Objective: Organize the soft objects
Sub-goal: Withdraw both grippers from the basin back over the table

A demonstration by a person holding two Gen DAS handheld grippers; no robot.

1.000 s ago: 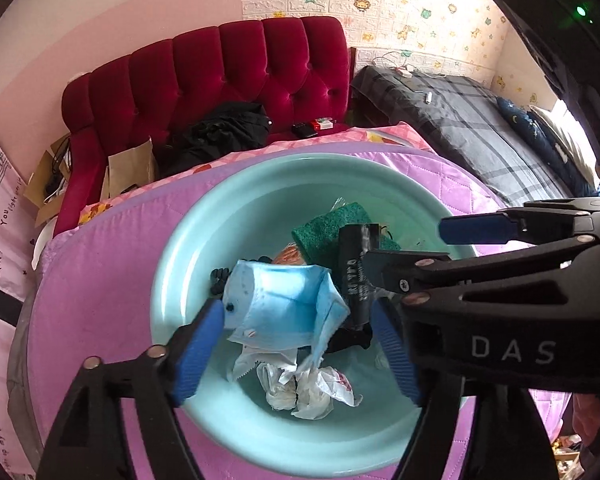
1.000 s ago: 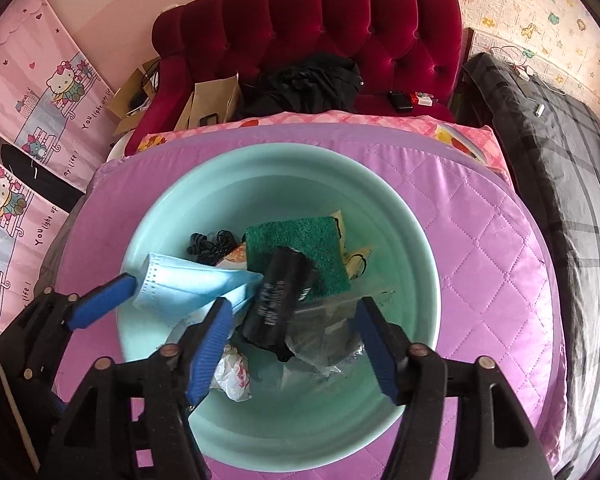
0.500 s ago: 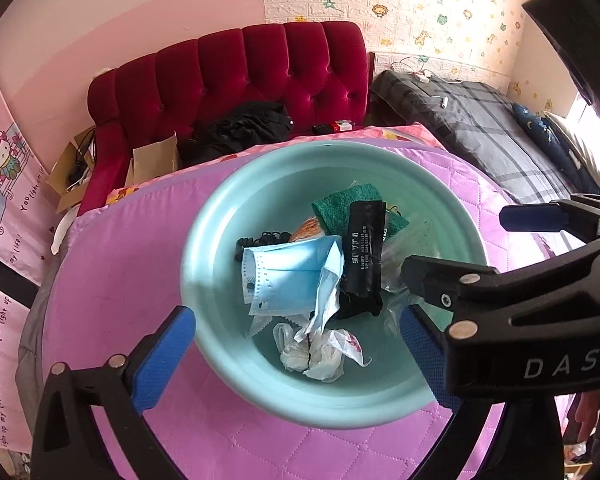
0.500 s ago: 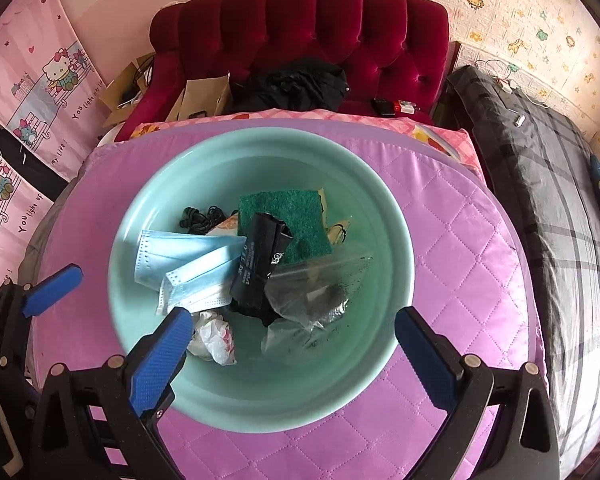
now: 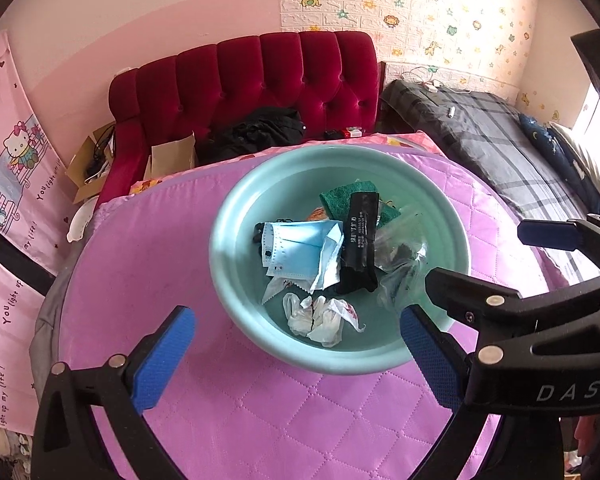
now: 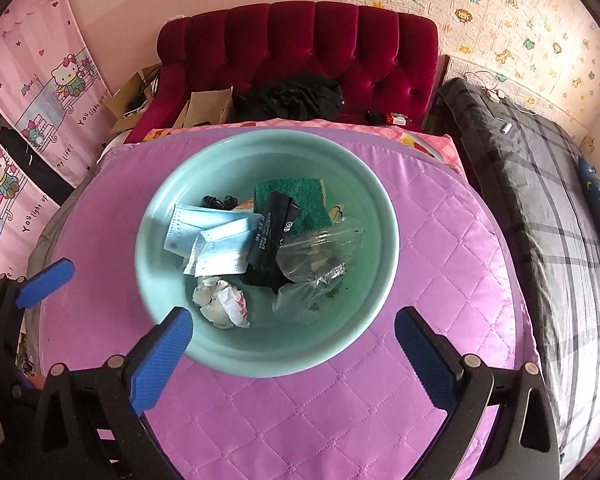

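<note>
A teal basin (image 5: 244, 188) (image 6: 196, 172) stands on a purple quilted table (image 5: 260, 420) (image 6: 340, 420). Lying loose in it are blue face masks (image 5: 296, 248) (image 6: 216, 240), a black packet (image 5: 360, 236) (image 6: 270, 232), a green scouring pad (image 5: 334, 200) (image 6: 296, 194), a clear plastic bag (image 5: 400, 264) (image 6: 320, 256), a crumpled white wrapper (image 5: 320, 316) (image 6: 222, 304) and black hair ties (image 6: 218, 201). My left gripper (image 5: 296, 316) hangs open above the basin's near rim, holding nothing. My right gripper (image 6: 293, 316) is open and bare over that same rim.
A red tufted sofa (image 5: 260, 80) with black clothing (image 5: 256, 132) and a cardboard box (image 5: 172, 156) stands behind the table. A bed with a grey plaid cover (image 6: 540, 200) runs along the right. Pink cartoon posters (image 6: 40, 92) hang at the left.
Both grippers opened wide and drew back and up from the basin. The blue mask and the black packet left their jaws and now lie in the basin.
</note>
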